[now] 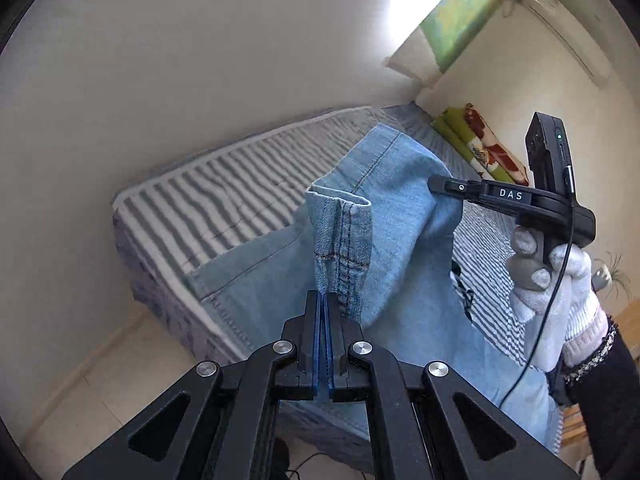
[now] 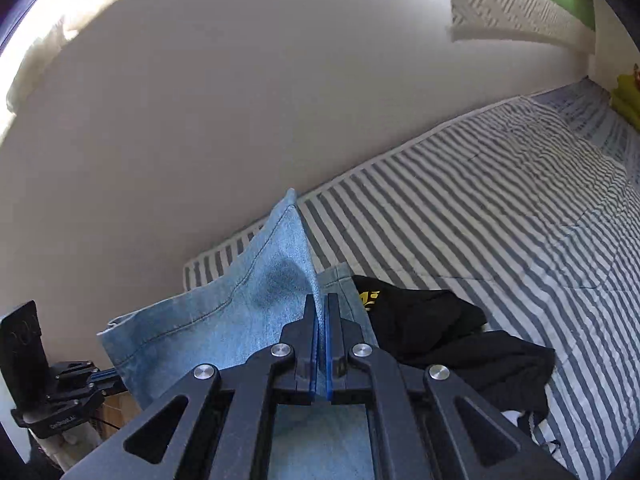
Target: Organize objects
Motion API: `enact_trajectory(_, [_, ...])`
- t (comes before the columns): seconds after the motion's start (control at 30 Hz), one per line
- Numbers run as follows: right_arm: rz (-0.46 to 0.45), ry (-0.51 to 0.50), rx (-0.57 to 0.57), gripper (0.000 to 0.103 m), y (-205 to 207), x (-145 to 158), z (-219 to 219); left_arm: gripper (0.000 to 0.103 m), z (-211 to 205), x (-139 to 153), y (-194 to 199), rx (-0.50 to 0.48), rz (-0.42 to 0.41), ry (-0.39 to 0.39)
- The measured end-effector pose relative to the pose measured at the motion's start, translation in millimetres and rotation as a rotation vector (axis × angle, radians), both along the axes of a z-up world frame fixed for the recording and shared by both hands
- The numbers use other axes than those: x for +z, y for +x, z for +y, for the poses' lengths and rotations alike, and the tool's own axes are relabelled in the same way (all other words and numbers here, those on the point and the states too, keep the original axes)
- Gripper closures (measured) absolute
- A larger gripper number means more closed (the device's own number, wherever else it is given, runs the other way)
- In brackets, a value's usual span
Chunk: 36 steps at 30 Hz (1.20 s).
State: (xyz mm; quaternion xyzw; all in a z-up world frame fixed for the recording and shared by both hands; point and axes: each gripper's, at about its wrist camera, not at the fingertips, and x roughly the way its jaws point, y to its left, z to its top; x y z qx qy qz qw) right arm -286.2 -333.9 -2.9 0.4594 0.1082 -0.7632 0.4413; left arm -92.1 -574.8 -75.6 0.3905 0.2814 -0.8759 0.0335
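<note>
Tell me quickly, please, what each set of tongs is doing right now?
Left tongs: closed on the light blue denim jeans.
Right tongs: closed on the same jeans.

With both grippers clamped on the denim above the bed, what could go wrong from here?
1. The left gripper pinches only the thick seam of the jeans; it may slip out.
2. The hanging denim could drag the black garment across the striped bed.
3. The right gripper holds a thin edge that may pull free.

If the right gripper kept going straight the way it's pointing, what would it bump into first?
The right gripper is already shut on the light blue jeans; beyond them, probably the striped bedcover, though depth is hard to judge.
</note>
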Motion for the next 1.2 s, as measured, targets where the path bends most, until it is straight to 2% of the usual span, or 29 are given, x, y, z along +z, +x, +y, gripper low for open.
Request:
enact_trajectory(0.1, [0.005,0.152,0.002,0.1,-1.0,-41.6,-26.2,0.101,-18.0,-43.3,-1.6,-0.003,-0.092,0.034])
enact_trajectory(0.17, [0.017,0.2,-0.023,0.098,0.0,-49.9,-22.9,0.101,-24.3,-60.8,-2.5,0.013,-0.137,0.039])
enact_trajectory(0.23, [0.032,0.189,-0.057,0.084,2.2,-40.3,-0.7,0.102,-27.6,-62.8,-0.6,0.034,-0.143,-0.02])
enact_trajectory(0.33, [0.037,0.114,-0.122,0.08,0.0,-10.1,48.4,0.102,-32.6,-54.3,0.4,0.05,-0.127,-0.044])
enact_trajectory(0.4, [0.039,0.101,-0.151,0.078,4.6,6.7,86.1,0.102,-28.6,-49.5,-3.6,0.037,-0.131,-0.065])
enact_trajectory(0.5, [0.061,0.089,-0.161,0.078,39.8,29.0,160.6,0.101,-23.9,-42.3,-9.7,0.007,-0.139,-0.056])
enact_trajectory(0.57, [0.065,0.102,-0.155,0.078,77.4,29.2,215.6,0.099,-16.4,-39.3,-10.3,-0.008,-0.138,-0.067])
enact_trajectory(0.67, [0.048,0.191,-0.179,0.078,139.1,2.8,292.0,0.098,-1.5,-35.3,-15.2,-0.011,-0.163,-0.095])
enact_trajectory(0.73, [0.052,0.273,-0.191,0.078,179.7,-19.7,327.1,0.098,7.8,-37.5,-20.3,-0.018,-0.189,-0.096])
enact_trajectory(0.8, [0.08,0.349,-0.151,0.078,217.2,-42.2,344.4,0.098,19.1,-39.4,-25.0,-0.032,-0.212,-0.133])
enact_trajectory(0.9, [0.115,0.438,-0.076,0.078,257.7,-74.7,347.1,0.095,26.0,-45.1,-29.7,-0.04,-0.235,-0.102])
enact_trajectory(0.97, [0.15,0.481,-0.048,0.078,268.2,-95.1,341.7,0.089,27.4,-46.7,-30.9,-0.016,-0.254,-0.118])
enact_trajectory(1.03, [0.183,0.516,-0.047,0.078,270.2,-111.9,344.0,0.077,22.6,-49.0,-29.0,0.008,-0.266,-0.077])
enact_trajectory(1.13, [0.278,0.583,-0.073,0.078,271.1,-119.8,345.5,0.071,13.6,-48.5,-19.8,0.06,-0.27,-0.048])
enact_trajectory(1.2, [0.281,0.586,-0.062,0.078,272.0,-122.8,348.3,0.063,8.9,-49.1,-14.2,0.076,-0.271,-0.006])
